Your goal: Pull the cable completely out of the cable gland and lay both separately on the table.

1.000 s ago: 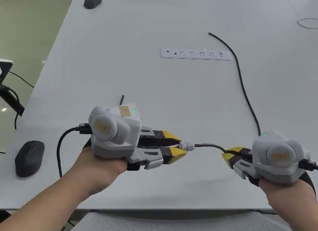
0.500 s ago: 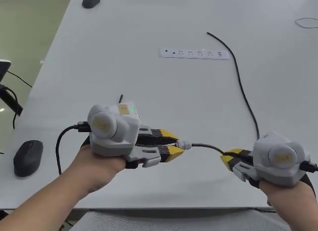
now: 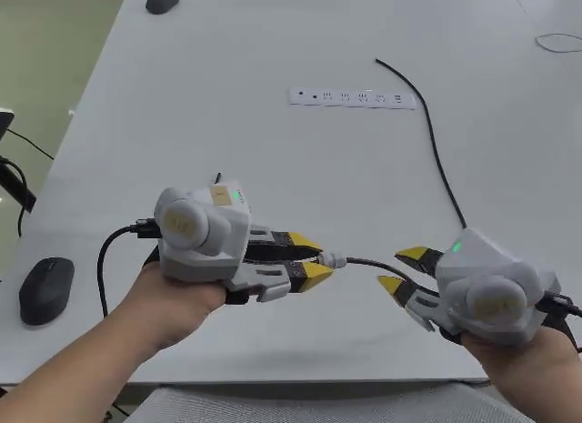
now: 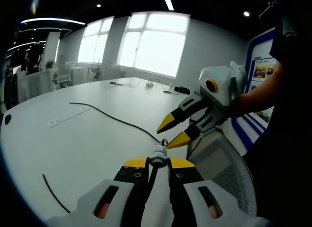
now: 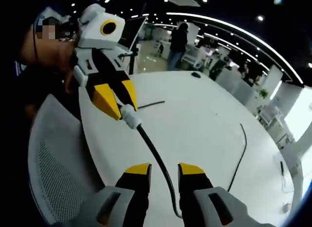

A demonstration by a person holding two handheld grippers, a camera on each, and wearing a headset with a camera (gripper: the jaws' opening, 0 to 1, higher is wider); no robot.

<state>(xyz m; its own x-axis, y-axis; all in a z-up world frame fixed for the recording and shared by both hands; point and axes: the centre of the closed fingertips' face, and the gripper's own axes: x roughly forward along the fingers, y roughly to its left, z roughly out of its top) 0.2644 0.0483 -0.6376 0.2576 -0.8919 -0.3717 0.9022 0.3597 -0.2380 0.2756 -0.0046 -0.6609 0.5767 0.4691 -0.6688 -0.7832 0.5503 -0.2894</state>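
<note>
My left gripper (image 3: pixel 320 259) is shut on a small white cable gland (image 3: pixel 333 259), held a little above the white table (image 3: pixel 273 159). A black cable (image 3: pixel 368 262) runs out of the gland to the right and passes between the spread jaws of my right gripper (image 3: pixel 396 267), which is open and not pinching it. In the left gripper view the gland (image 4: pixel 158 156) sits between my shut jaws (image 4: pixel 157 163), with the right gripper (image 4: pixel 164 137) just beyond. In the right gripper view the cable (image 5: pixel 153 149) leads from my open jaws (image 5: pixel 164 171) up to the gland (image 5: pixel 130 117).
A white power strip (image 3: pixel 352 97) lies at mid-table, and a long black cord (image 3: pixel 436 159) runs from it toward my right hand. A short black piece (image 3: pixel 216 178) lies behind the left gripper. One dark mouse (image 3: pixel 45 289) sits at the near left, another (image 3: pixel 162 0) far back.
The right gripper was shut on the cable and has now opened, letting it go. The left gripper still holds the gland in much the same place.
</note>
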